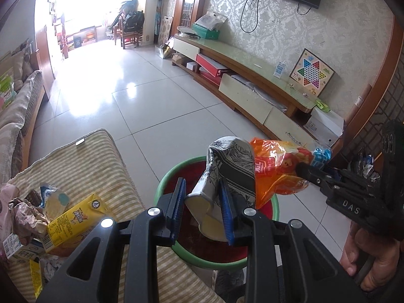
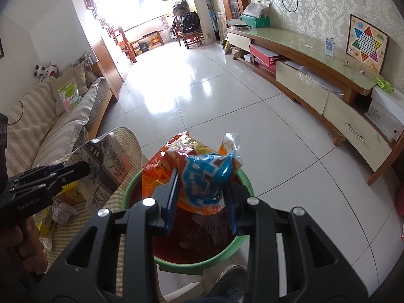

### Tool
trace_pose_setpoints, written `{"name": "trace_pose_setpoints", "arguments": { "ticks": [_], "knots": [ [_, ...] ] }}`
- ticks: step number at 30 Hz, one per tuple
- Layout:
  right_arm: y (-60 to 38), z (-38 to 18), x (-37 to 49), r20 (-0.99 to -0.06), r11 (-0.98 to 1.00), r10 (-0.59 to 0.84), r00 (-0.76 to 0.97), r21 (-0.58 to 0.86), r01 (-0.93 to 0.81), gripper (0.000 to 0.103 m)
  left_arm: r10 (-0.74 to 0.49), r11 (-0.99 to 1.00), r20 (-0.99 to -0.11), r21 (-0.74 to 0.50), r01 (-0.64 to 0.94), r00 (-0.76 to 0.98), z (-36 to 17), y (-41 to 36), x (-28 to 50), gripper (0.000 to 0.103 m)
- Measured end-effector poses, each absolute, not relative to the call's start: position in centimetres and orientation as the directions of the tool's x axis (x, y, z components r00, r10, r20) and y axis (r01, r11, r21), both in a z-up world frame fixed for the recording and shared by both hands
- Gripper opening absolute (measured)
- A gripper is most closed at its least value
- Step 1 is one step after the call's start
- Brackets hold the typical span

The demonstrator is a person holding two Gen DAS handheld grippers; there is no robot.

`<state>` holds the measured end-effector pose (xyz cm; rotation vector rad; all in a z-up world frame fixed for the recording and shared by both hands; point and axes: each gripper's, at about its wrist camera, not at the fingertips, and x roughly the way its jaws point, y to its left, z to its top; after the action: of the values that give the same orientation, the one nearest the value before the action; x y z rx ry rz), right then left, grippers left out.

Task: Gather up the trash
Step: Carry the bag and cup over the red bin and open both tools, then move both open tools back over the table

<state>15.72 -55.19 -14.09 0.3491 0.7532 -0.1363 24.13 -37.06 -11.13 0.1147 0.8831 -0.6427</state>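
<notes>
My left gripper (image 1: pixel 203 210) is shut on a crushed grey-and-white printed carton (image 1: pixel 227 174) and holds it over a green-rimmed bin with a dark red inside (image 1: pixel 164 184). My right gripper (image 2: pixel 202 202) is shut on an orange and blue snack bag (image 2: pixel 202 174) above the same bin (image 2: pixel 240 179). The bag (image 1: pixel 280 166) and right gripper (image 1: pixel 313 171) show at the right of the left wrist view. The carton (image 2: pixel 106 161) and left gripper (image 2: pixel 68 171) show at the left of the right wrist view.
A striped cushioned table (image 1: pixel 83 166) left of the bin holds more trash: a yellow drink carton (image 1: pixel 73 222), crumpled wrappers (image 1: pixel 27 214), a milk carton (image 1: pixel 22 250). A sofa (image 2: pixel 48 116) stands at left, a long TV cabinet (image 2: pixel 315 58) at right, tiled floor (image 2: pixel 202 93) between.
</notes>
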Motion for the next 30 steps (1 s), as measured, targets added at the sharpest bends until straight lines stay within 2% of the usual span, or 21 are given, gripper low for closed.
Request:
{"name": "trace_pose_setpoints", "arguments": {
  "ticks": [9, 10, 11, 12, 13, 14, 18, 20, 23, 27, 30],
  "knots": [
    [-55.5, -16.7, 16.1, -0.729, 0.931, 0.046, 0.683, 0.279, 0.236, 0.033, -0.451, 0.822, -0.773, -0.165, 0.545, 0.446, -12.7, -38.5, 26.0, 0.029],
    [-55.5, -16.9, 16.2, -0.732, 0.932, 0.048, 0.679, 0.278, 0.234, 0.033, -0.458, 0.820, -0.777, -0.182, 0.542, 0.432, -13.0, -38.5, 26.1, 0.032],
    [-55.3, -16.9, 16.2, -0.735, 0.932, 0.049, 0.677, 0.277, 0.233, 0.033, -0.459, 0.822, -0.778, -0.190, 0.537, 0.428, -13.1, -38.5, 26.3, 0.044],
    [-55.2, -16.9, 16.3, -0.736, 0.933, 0.048, 0.675, 0.275, 0.234, 0.034, -0.462, 0.824, -0.776, -0.195, 0.532, 0.430, -13.2, -38.4, 26.3, 0.049],
    [-55.1, -16.9, 16.3, -0.737, 0.934, 0.047, 0.674, 0.271, 0.232, 0.034, -0.463, 0.825, -0.774, -0.197, 0.529, 0.432, -13.2, -38.3, 26.3, 0.049],
    [-54.9, -17.0, 16.4, -0.740, 0.936, 0.047, 0.671, 0.267, 0.229, 0.037, -0.461, 0.828, -0.774, -0.198, 0.525, 0.434, -13.2, -38.2, 26.4, 0.052],
    [-54.8, -16.9, 16.8, -0.744, 0.941, 0.048, 0.666, 0.258, 0.221, 0.048, -0.463, 0.841, -0.753, -0.206, 0.500, 0.468, -12.7, -36.9, 26.2, 0.075],
    [-54.5, -16.5, 16.8, -0.739, 0.943, 0.028, 0.673, 0.244, 0.228, 0.078, -0.460, 0.850, -0.744, -0.211, 0.483, 0.484, -12.4, -35.9, 26.2, 0.079],
    [-54.1, -15.7, 16.6, -0.725, 0.947, 0.010, 0.688, 0.229, 0.227, 0.096, -0.456, 0.864, -0.728, -0.222, 0.452, 0.513, -11.8, -34.0, 26.0, 0.086],
    [-53.2, -14.7, 16.7, -0.731, 0.954, -0.018, 0.682, 0.192, 0.232, 0.098, -0.439, 0.884, -0.715, -0.233, 0.406, 0.544, -10.8, -31.3, 25.9, 0.095],
    [-52.3, -14.3, 16.9, -0.745, 0.956, -0.032, 0.666, 0.171, 0.238, 0.098, -0.418, 0.895, -0.719, -0.223, 0.386, 0.556, -10.2, -29.2, 25.3, 0.095]
  ]
}}
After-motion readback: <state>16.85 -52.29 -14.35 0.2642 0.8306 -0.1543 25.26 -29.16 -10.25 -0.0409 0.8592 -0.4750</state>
